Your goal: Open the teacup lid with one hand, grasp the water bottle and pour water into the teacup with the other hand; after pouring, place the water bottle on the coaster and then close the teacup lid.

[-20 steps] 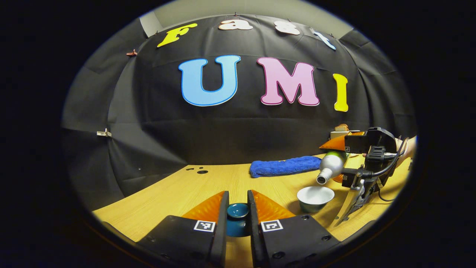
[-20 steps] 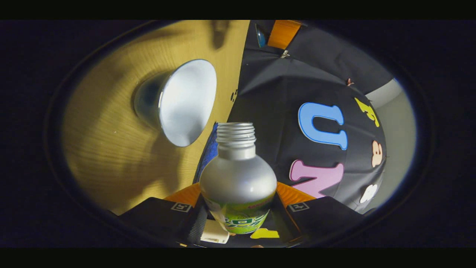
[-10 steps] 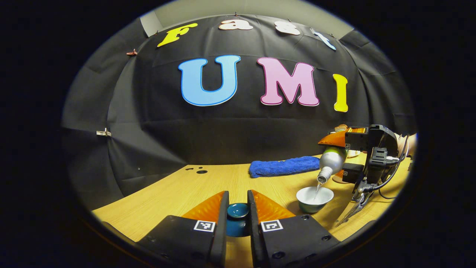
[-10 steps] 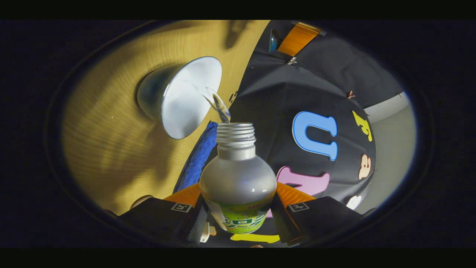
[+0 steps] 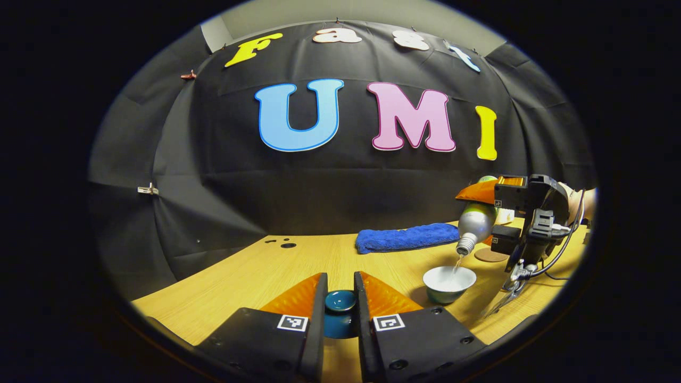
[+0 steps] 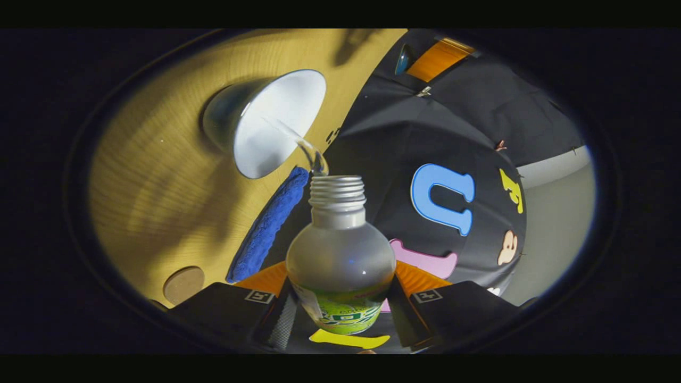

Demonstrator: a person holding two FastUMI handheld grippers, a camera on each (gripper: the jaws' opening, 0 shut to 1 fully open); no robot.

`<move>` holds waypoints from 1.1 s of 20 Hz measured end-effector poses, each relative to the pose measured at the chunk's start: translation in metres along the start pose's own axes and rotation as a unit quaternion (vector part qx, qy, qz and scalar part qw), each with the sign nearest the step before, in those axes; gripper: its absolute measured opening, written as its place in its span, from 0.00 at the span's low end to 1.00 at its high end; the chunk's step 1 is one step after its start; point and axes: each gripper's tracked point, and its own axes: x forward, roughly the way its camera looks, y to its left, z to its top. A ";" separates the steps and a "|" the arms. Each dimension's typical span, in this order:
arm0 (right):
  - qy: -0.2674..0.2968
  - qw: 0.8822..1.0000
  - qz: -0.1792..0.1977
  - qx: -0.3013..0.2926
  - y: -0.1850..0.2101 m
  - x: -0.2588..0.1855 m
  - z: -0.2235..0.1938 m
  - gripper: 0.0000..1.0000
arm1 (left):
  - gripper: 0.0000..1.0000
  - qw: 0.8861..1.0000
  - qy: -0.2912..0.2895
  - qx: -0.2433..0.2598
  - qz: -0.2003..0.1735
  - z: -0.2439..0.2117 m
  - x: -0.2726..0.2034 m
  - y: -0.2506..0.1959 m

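Silver bottle (image 6: pixel 340 250) tilted in right gripper (image 6: pixel 340 298), pouring

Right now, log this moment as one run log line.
phase: pouring | right gripper: shut on water bottle, tilted, water streaming into teacup | left gripper: shut on lid | coaster: bare

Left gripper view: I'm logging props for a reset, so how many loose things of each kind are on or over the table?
White teacup: 1
Dark blue teacup lid: 1
Silver water bottle: 1
Round brown coaster: 1
Blue towel: 1
Total: 5
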 end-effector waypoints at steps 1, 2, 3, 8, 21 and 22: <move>-0.002 1.000 -0.002 -0.004 -0.001 0.000 0.000 0.78 | 0.30 1.000 0.000 0.000 0.000 0.000 0.000 0.000; -0.003 1.000 -0.007 -0.010 -0.005 0.000 0.000 0.78 | 0.30 1.000 0.000 0.000 0.000 0.000 0.000 0.000; -0.003 1.000 -0.012 -0.016 -0.008 -0.001 0.000 0.78 | 0.30 1.000 0.000 0.000 0.000 0.000 -0.001 0.001; -0.005 0.999 -0.026 -0.027 -0.017 0.000 -0.002 0.78 | 0.30 1.000 0.001 0.000 -0.002 0.000 -0.001 0.000; -0.015 0.997 -0.044 -0.058 -0.033 0.003 0.001 0.74 | 0.30 1.000 0.000 -0.001 -0.004 0.001 -0.001 -0.001; -0.016 0.997 -0.043 -0.060 -0.032 0.003 0.002 0.74 | 0.30 1.000 0.000 -0.001 -0.004 0.000 -0.001 -0.001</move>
